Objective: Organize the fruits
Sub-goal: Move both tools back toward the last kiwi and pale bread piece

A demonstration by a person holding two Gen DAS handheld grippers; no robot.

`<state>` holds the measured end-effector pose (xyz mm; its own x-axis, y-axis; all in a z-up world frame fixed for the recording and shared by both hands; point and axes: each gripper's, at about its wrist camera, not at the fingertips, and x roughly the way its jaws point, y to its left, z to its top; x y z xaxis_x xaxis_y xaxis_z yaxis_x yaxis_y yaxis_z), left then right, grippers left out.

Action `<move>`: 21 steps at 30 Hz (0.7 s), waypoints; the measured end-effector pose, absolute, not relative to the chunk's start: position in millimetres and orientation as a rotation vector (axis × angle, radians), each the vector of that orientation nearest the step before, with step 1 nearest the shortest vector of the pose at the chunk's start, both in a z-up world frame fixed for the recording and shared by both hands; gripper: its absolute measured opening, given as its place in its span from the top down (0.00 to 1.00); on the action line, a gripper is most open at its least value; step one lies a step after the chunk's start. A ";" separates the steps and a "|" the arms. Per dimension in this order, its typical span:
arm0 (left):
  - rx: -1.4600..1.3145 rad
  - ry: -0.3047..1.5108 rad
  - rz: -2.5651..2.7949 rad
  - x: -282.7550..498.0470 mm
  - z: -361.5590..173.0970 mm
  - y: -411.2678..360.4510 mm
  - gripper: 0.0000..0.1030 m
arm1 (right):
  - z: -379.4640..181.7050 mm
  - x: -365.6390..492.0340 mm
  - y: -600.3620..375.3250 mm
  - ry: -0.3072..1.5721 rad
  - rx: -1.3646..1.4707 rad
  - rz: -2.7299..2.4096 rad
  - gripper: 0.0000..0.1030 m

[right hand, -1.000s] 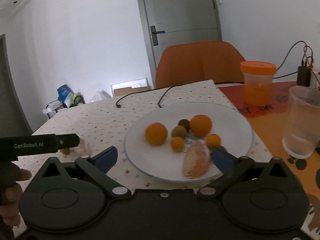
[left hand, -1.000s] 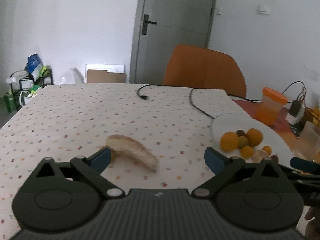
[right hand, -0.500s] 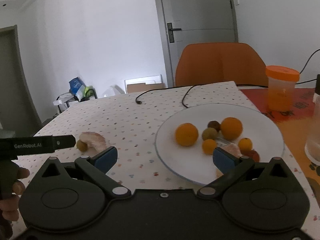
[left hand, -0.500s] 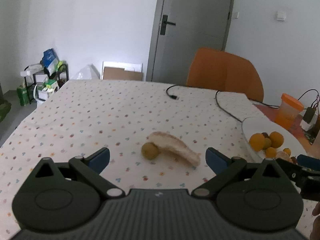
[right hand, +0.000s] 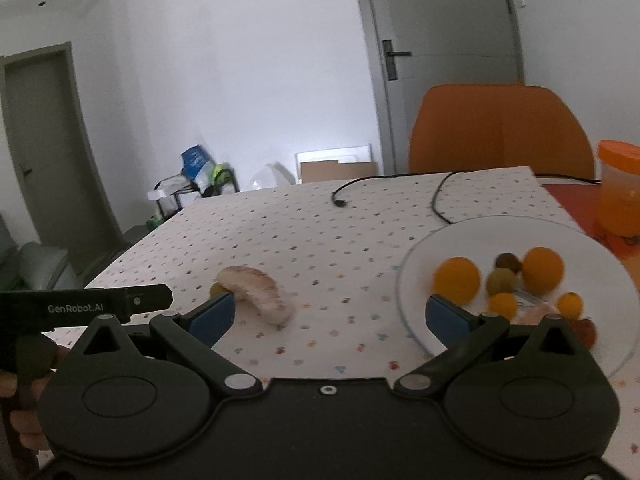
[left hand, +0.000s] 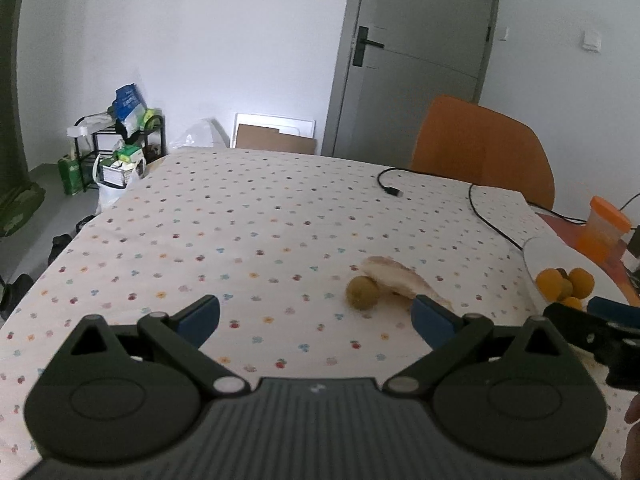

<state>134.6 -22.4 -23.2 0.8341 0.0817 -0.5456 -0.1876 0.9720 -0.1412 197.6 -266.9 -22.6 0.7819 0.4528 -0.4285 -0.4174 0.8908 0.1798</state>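
both grippers' fingers (left hand: pixel 200 317) wide apart, empty

Left black two-finger gripper with blue pads (left hand: pixel 316 316) held level, jaws spread wide, empty. Right black two-finger gripper with blue pads (right hand: pixel 328 314) same: wide apart, nothing between. Bare hand (right hand: pixel 22 408) grips left handle.

dotted tablecloth (left hand: pixel 280 216), white plate (right hand: pixel 472 236) – orange fruits (right hand: pixel 457 280), orange chair (right hand: pixel 496 128)
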 end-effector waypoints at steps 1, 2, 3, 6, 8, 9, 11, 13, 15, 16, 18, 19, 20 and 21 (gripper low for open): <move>-0.196 0.567 0.144 134.1 -23.5 -20.1 0.02 | -22.9 198.6 -264.3 0.483 0.076 0.481 0.00; -0.199 0.568 0.143 133.7 -23.5 -18.1 0.02 | -22.8 200.1 -262.1 0.484 0.077 0.488 0.00; -0.201 0.568 0.143 133.4 -23.2 -16.7 0.02 | -22.7 202.0 -259.5 0.489 0.077 0.490 0.00; -0.207 0.563 0.141 132.1 -23.5 -12.2 0.02 | -22.8 204.0 -254.1 0.494 0.068 0.495 0.00; -0.212 0.560 0.140 130.8 -24.0 -9.2 0.02 | -22.8 205.2 -250.8 0.497 0.056 0.503 0.00; -0.216 0.559 0.138 130.5 -24.3 -7.6 0.02 | -22.5 205.7 -249.0 0.497 0.049 0.506 0.01; -0.221 0.558 0.137 130.1 -24.8 -6.0 0.02 | -21.8 208.2 -245.7 0.501 0.041 0.510 0.01; -0.225 0.555 0.135 129.8 -25.5 -3.7 0.02 | -21.0 211.0 -242.6 0.505 0.036 0.513 0.03; -0.227 0.552 0.134 129.9 -25.9 -2.6 0.02 | -20.9 213.9 -240.6 0.509 0.032 0.518 0.08; -0.228 0.551 0.134 130.0 -26.2 -1.4 0.02 | -21.0 215.2 -238.9 0.512 0.029 0.521 0.09; -0.231 0.548 0.136 130.2 -27.0 0.7 0.02 | -21.5 218.0 -235.8 0.518 0.020 0.527 0.12; -0.233 0.548 0.138 130.6 -27.5 2.0 0.02 | -21.7 220.4 -233.5 0.522 0.016 0.530 0.13; -0.235 0.549 0.139 131.4 -28.2 3.4 0.02 | -22.3 222.4 -231.4 0.527 0.012 0.535 0.16; -0.238 0.549 0.140 131.8 -28.8 4.6 0.02 | -22.9 224.3 -229.3 0.531 0.009 0.539 0.19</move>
